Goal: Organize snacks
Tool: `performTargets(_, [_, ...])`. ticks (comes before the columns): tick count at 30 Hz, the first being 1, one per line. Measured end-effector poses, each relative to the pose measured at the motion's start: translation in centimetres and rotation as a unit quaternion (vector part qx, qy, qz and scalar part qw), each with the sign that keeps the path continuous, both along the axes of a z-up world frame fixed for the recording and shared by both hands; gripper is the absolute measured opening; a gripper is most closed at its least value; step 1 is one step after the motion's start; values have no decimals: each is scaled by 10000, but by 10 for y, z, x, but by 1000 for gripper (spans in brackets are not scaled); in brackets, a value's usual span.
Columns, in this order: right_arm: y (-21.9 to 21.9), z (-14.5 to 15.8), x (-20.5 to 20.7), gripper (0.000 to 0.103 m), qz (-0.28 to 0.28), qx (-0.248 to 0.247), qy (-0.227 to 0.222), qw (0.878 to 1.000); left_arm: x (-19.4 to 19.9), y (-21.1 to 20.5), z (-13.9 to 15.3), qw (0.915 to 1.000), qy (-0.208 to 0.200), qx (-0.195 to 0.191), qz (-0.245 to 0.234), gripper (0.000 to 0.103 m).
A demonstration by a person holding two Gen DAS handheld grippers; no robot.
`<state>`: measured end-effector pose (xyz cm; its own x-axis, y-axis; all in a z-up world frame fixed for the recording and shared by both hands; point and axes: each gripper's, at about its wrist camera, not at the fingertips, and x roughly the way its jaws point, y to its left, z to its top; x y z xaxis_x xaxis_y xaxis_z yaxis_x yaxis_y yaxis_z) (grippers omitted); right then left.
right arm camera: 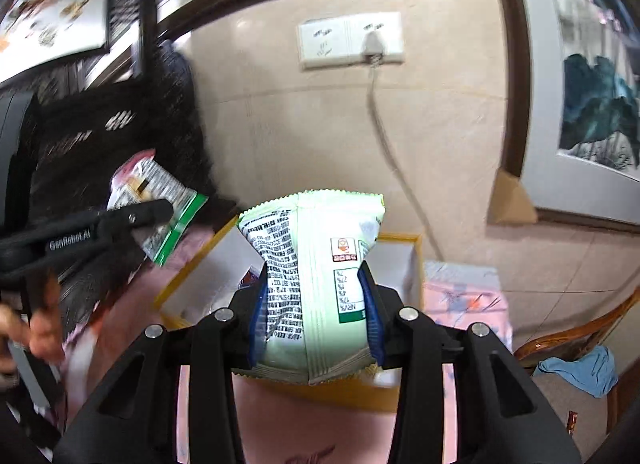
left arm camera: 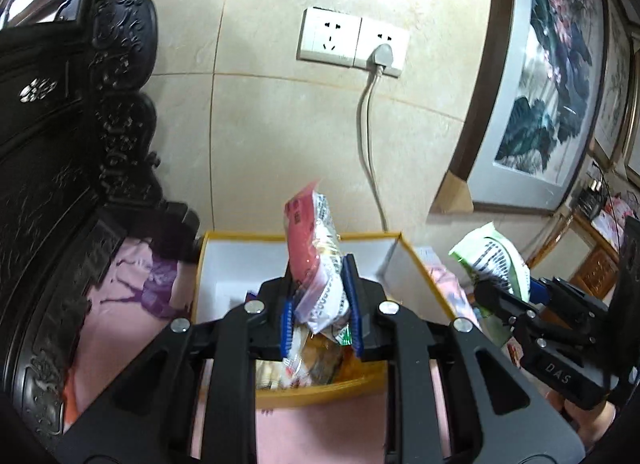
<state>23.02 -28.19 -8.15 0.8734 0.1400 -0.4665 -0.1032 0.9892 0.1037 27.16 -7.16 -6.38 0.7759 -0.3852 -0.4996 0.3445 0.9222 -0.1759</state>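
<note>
Snack packs (left arm camera: 316, 264) (right arm camera: 316, 284) pinched btwn both grippers' fingers (above box (left arm camera: 224, 240)).

A pink floral bedsheet (left arm camera: 116, 328) covered the supporting surface, which ran up to a dark carved wooden headboard (left arm camera: 60, 192). Directly on it sat an open yellow-rimmed box (left arm camera: 416, 260) with white inner walls, with snack packets (left arm camera: 304, 368) piled inside.

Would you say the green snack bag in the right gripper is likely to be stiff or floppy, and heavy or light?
The green bag looks soft: its sides pinch inward where the right gripper's fingers press. It is probably light, since it stands upright from that squeeze alone. Its glossy film may be slippery, though it appears secure.
</note>
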Motion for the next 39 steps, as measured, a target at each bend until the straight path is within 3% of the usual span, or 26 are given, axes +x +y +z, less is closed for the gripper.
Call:
performTargets(3, [-4, 9, 6, 41, -111, 50, -151, 9998, 20, -13, -1, 10000, 65, 12, 6, 21])
performTargets(5, [-7, 13, 9, 41, -139, 53, -206, 9997, 39, -24, -14, 9993, 335, 173, 63, 22])
performTargets(7, [-8, 15, 12, 41, -139, 40, -223, 9996, 53, -27, -26, 9975, 626, 221, 260, 36])
performTargets(8, [-8, 15, 12, 41, -142, 28, -225, 9996, 56, -27, -29, 9967, 697, 193, 364, 52])
performTargets(15, [-7, 4, 30, 41, -139, 36, -99, 9998, 59, -26, -33, 9962, 712, 160, 466, 67])
performTargets(22, [1, -9, 51, 47, -52, -63, 143, 9999, 62, -22, -27, 9954, 712, 191, 617, 74])
performTargets(25, [3, -11, 52, 54, -58, -88, 136, 9999, 62, -21, -27, 9952, 719, 201, 638, 76])
performTargets(30, [6, -8, 51, 56, -70, -133, 96, 9998, 61, -20, -26, 9949, 738, 214, 658, 80])
performTargets(34, [7, -4, 46, 72, -140, -168, 3, 9998, 58, -21, -23, 9948, 698, 278, 694, 90])
performTargets(36, [6, -2, 42, 75, -189, -156, -4, 9997, 57, -21, -21, 9942, 685, 372, 745, 96])
performTargets(37, [6, -2, 41, 80, -221, -143, 17, 9997, 56, -20, -21, 9937, 704, 403, 779, 97])
performTargets(38, [5, -3, 40, 96, -236, -117, 55, 9996, 56, -19, -21, 9933, 741, 407, 787, 98])
performTargets(39, [4, -3, 38, 102, -260, -91, 77, 9996, 56, -18, -22, 9929, 787, 399, 792, 98])
